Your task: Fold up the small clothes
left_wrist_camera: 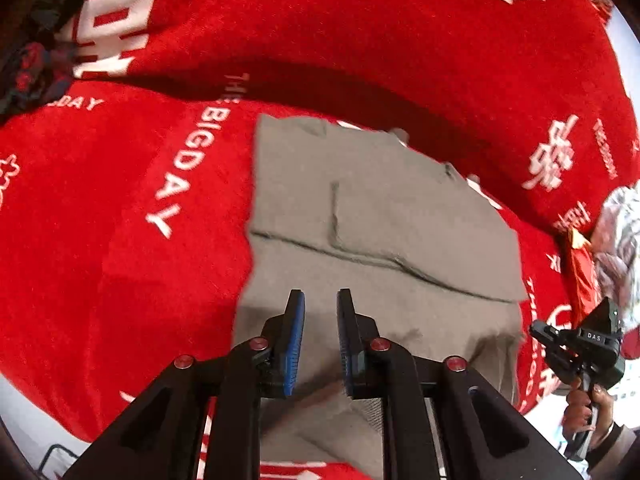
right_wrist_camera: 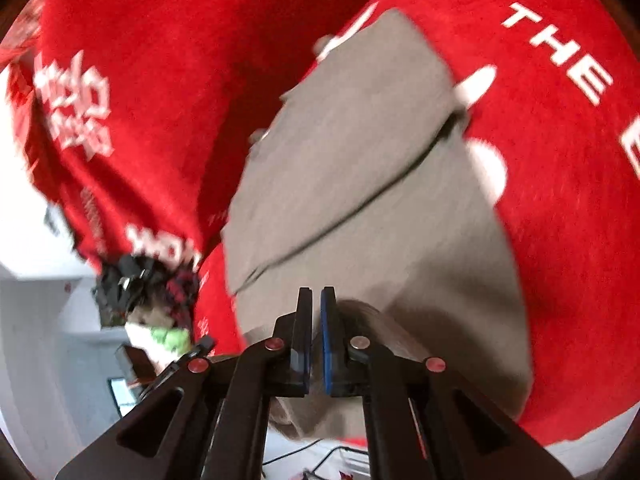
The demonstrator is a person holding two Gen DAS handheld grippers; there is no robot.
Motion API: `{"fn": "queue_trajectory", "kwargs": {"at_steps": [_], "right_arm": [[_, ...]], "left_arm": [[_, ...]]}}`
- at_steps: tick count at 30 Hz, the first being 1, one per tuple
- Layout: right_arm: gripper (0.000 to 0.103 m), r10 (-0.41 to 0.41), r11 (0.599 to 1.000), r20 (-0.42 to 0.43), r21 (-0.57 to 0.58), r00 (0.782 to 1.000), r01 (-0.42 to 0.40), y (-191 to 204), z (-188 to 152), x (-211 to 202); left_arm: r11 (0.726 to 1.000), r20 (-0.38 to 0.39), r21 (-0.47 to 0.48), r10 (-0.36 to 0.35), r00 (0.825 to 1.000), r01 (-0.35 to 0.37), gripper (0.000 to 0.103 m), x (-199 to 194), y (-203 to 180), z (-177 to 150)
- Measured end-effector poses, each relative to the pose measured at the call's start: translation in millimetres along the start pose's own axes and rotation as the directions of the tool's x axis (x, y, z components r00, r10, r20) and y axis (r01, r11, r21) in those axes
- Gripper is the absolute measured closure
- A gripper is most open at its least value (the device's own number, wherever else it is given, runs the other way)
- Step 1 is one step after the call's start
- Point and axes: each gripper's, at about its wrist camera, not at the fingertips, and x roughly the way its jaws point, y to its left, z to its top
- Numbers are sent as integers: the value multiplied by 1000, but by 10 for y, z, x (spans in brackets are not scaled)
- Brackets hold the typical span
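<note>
A grey garment (left_wrist_camera: pixel 372 216) lies partly folded on a red blanket with white lettering (left_wrist_camera: pixel 120 200). It also shows in the right wrist view (right_wrist_camera: pixel 360 184). My left gripper (left_wrist_camera: pixel 320 300) hovers over the garment's near edge with its jaws a little apart and nothing between them. My right gripper (right_wrist_camera: pixel 316 296) is above the garment's near part, jaws almost closed with a thin gap; no cloth shows between them. The right gripper also appears at the right edge of the left wrist view (left_wrist_camera: pixel 576 344), held in a hand.
A pile of dark and patterned clothes (left_wrist_camera: pixel 36 48) lies at the blanket's far left, and also shows in the right wrist view (right_wrist_camera: pixel 148 280). A grey-white patterned bundle (left_wrist_camera: pixel 620 240) with a red item sits at the right. White floor shows beyond the blanket's edges.
</note>
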Motion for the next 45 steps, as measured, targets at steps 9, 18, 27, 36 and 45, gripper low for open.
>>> {"fn": "queue_trajectory", "kwargs": {"at_steps": [9, 18, 27, 36, 45], "right_arm": [[53, -303, 910, -116, -331, 946, 251, 286, 100, 55], [51, -504, 695, -107, -640, 857, 329, 546, -223, 693], [96, -525, 587, -33, -737, 851, 334, 725, -455, 562], [96, -415, 621, 188, -657, 890, 428, 1273, -24, -237], [96, -356, 595, 329, -641, 874, 484, 1668, 955, -85]], "left_arm": [[975, -142, 220, 24, 990, 8, 13, 164, -122, -142], [891, -340, 446, 82, 937, 83, 76, 848, -652, -432], [920, -290, 370, -20, 957, 131, 94, 351, -491, -408], [959, -47, 265, -94, 994, 103, 94, -393, -462, 346], [962, 106, 272, -27, 994, -3, 94, 118, -674, 1370]]}}
